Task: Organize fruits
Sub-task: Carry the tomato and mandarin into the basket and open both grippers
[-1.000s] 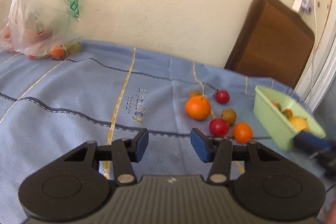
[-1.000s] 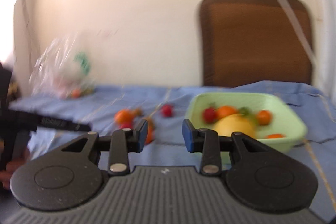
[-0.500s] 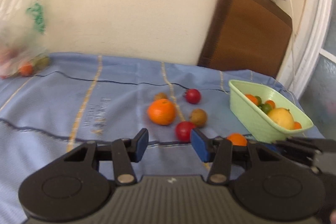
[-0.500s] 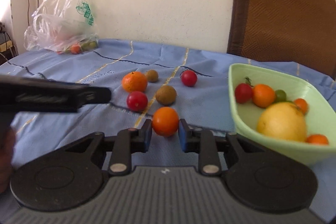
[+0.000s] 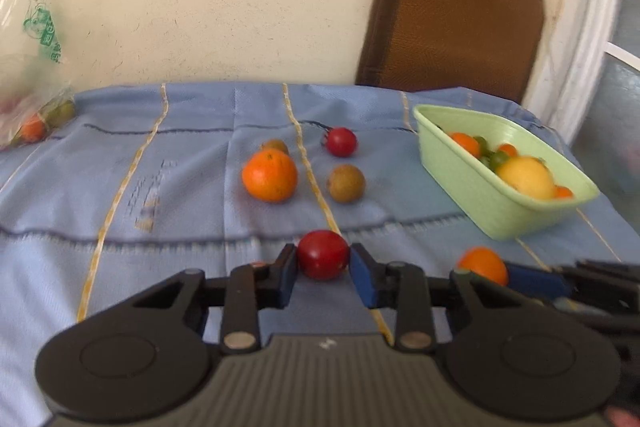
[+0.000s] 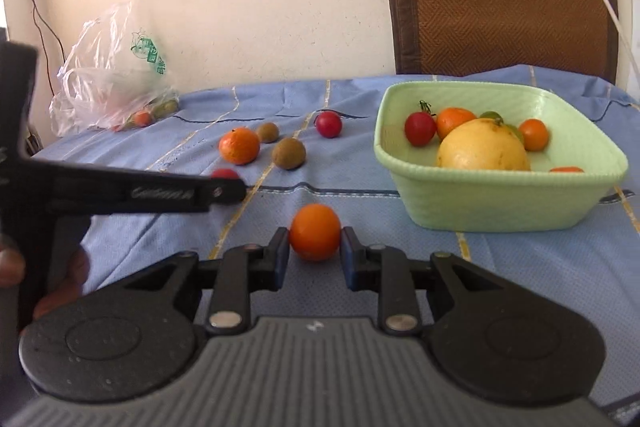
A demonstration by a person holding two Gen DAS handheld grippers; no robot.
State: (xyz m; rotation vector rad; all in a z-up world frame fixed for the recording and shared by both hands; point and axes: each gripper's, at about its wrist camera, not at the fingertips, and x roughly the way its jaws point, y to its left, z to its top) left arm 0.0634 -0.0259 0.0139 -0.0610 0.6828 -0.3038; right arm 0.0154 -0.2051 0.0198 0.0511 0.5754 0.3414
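Two fruits sit between your pads on the desk: left gripper (image 5: 323,267) brackets the red tomato (image 5: 322,254), right gripper (image 6: 314,251) the small orange (image 6: 315,231), green basin (image 6: 500,195) ahead-right.

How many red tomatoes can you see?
3 red tomatoes: one between the jaws of the left gripper, one farther back on the blue cloth, one inside the green bowl. The plastic bag may hide more.
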